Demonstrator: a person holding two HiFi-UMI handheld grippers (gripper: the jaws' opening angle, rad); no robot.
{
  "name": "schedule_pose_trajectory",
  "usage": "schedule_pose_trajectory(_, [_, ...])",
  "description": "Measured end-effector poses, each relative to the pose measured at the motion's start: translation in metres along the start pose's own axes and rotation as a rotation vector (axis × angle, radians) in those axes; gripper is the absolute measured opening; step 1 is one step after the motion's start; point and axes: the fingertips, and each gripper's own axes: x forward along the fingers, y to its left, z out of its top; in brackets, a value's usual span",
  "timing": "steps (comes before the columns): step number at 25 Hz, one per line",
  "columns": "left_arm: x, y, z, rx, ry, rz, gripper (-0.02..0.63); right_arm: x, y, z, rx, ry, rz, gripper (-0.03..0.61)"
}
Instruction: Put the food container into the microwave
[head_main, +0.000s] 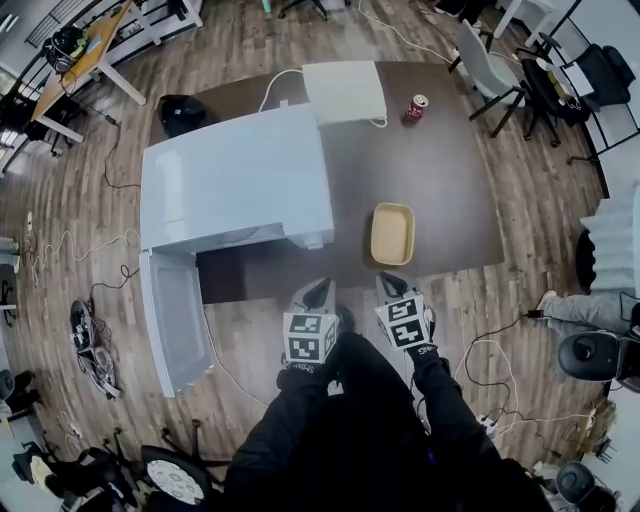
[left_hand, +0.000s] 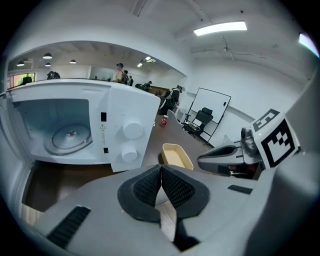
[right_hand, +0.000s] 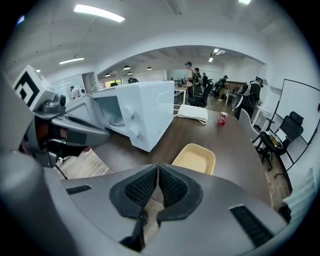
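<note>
Presently, head view: both claws are hovering over the floor just short of the near bench (head_main: 455, 190) edge, side by side. The food container (head_main: 392, 233) is lying on the bench straight ahead of the right claw (head_main: 392, 283), with its long axis running away from the person and a short end facing that claw. The left claw (head_main: 317, 291) is sitting further to the side, so the right one is looking the nearer of the two. The microwave (head_main: 235, 180) is standing left of the container, its door (head_main: 175, 320) hanging open past the bench edge.

Left gripper view: the jaws are pressing together with nothing between them. The container (left_hand: 176, 155) is showing ahead and slightly right, and the microwave's open cavity with its turntable (left_hand: 67, 137) is lying off to the left.

Right gripper view: these jaws are also clenched and empty. The container (right_hand: 194, 157) is lying just beyond the tips and a touch right, well apart from the microwave (right_hand: 145, 112) at left.

Judging from this, the right claw is needing to spread before reaching forward for the near short rim, then carrying leftward to the cavity.
</note>
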Motion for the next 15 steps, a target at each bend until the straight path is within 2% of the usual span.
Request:
schedule_pose_trajectory(7, [0.034,0.004,-0.030,-0.016,0.094,-0.020,0.034,0.037,-0.023,-0.035,-0.056,0.112,-0.010,0.031])
schedule_pose_trajectory(9, [0.041,0.006,-0.037,-0.022,0.112,-0.022,0.034,0.049,-0.027,-0.041,-0.076,0.132,-0.003,0.066])
schedule_pose_trajectory(15, [0.054,0.011,-0.050,-0.032,0.150,-0.023,0.034,0.075,-0.043,-0.057,-0.168,0.209,0.005,0.094])
